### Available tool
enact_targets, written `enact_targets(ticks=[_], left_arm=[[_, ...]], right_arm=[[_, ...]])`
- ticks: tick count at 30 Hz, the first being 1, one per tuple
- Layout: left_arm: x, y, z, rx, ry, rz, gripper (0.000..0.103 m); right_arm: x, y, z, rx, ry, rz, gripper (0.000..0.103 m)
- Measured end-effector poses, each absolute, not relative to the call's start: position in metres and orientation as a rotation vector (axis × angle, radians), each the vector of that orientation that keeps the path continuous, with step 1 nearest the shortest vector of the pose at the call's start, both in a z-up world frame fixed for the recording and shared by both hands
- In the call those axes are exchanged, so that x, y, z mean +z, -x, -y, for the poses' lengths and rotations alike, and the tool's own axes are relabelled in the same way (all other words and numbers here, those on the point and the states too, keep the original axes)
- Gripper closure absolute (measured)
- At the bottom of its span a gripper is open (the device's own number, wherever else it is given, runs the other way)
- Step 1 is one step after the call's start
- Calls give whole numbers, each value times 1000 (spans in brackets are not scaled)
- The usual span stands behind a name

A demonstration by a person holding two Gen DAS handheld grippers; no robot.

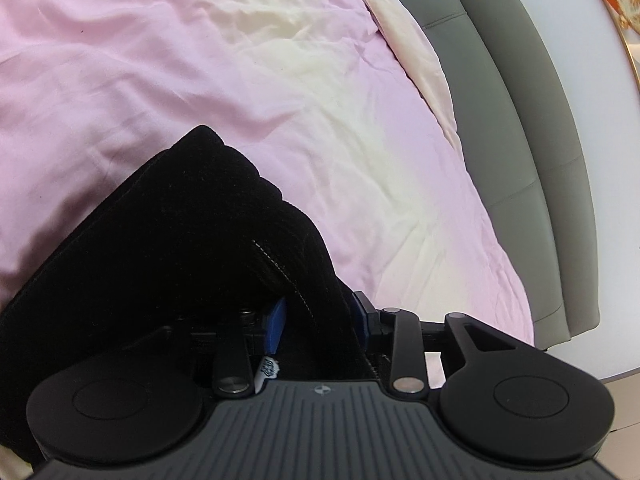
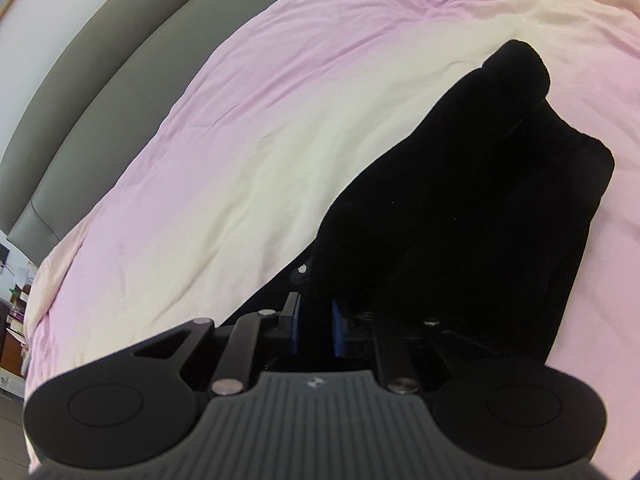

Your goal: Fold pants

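Black pants (image 1: 168, 240) bunched, pink bedding (image 1: 200, 60), grey headboard (image 1: 500, 120)

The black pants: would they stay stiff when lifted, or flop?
The pants probably flop: they sag in folds from the left gripper and right gripper. The ribbed, thick-looking cloth suggests some weight and little slip against the bedsheet.

Left gripper (image 1: 320, 324) points forward, jaws partly closed, its blue pads (image 1: 277, 328) pinching a fold of the black pants (image 1: 180, 240), with cloth draped over the left finger and linkage. Right gripper (image 2: 316, 328) also points forward, blue pads (image 2: 337, 330) set close together and clamped on a thick edge of the same pants, fabric covering most of the right-hand finger.
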State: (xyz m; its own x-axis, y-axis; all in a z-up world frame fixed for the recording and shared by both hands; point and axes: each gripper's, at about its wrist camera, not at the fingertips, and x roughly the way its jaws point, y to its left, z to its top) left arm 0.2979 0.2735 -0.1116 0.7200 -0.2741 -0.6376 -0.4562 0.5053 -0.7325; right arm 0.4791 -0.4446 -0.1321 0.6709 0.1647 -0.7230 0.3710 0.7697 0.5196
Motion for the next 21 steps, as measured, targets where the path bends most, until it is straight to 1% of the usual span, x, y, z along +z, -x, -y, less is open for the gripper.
enact_targets(ticks=[2,3,5,6,7,9,11,12,13,15,16,18,19,20,21], left_arm=[[-110,-297,-271,122,1053,-800,62],[-110,-297,-268,118,1036,-802,59],[-110,-296,-264,114,1003,-810,58],[-112,-296,-263,112,992,-817,58],[-113,-295,-262,114,982,-819,57],[-115,-297,-262,113,976,-823,57],[-115,-298,-264,108,991,-825,57],[-114,-299,-266,106,1000,-821,57],[-113,-298,-267,107,1008,-813,57],[-114,-298,-272,103,1038,-790,57],[-116,-298,-274,99,1064,-775,57],[-122,-295,-279,96,1115,-739,57],[-125,-292,-281,110,1143,-727,57],[-127,-288,-282,127,1166,-719,57],[-129,-285,-282,134,1176,-711,57]], right_arm=[[-129,-484,447,-105,-754,-867,92],[-127,-487,446,-97,-755,-869,92],[-125,-495,442,-81,-733,-900,87],[-127,-500,440,-74,-730,-938,82],[-132,-504,437,-65,-737,-978,80],[-141,-511,429,-55,-740,-1052,80],[-146,-517,419,-22,-730,-1107,84],[-147,-519,415,12,-753,-1118,88],[-147,-521,412,52,-795,-1114,90],[-141,-526,408,113,-884,-1016,90],[-139,-530,407,133,-925,-957,96],[-140,-533,410,130,-1037,-811,95],[-143,-531,415,80,-1122,-721,88],[-147,-531,416,34,-1173,-699,81],[-151,-533,415,9,-1184,-709,78]])
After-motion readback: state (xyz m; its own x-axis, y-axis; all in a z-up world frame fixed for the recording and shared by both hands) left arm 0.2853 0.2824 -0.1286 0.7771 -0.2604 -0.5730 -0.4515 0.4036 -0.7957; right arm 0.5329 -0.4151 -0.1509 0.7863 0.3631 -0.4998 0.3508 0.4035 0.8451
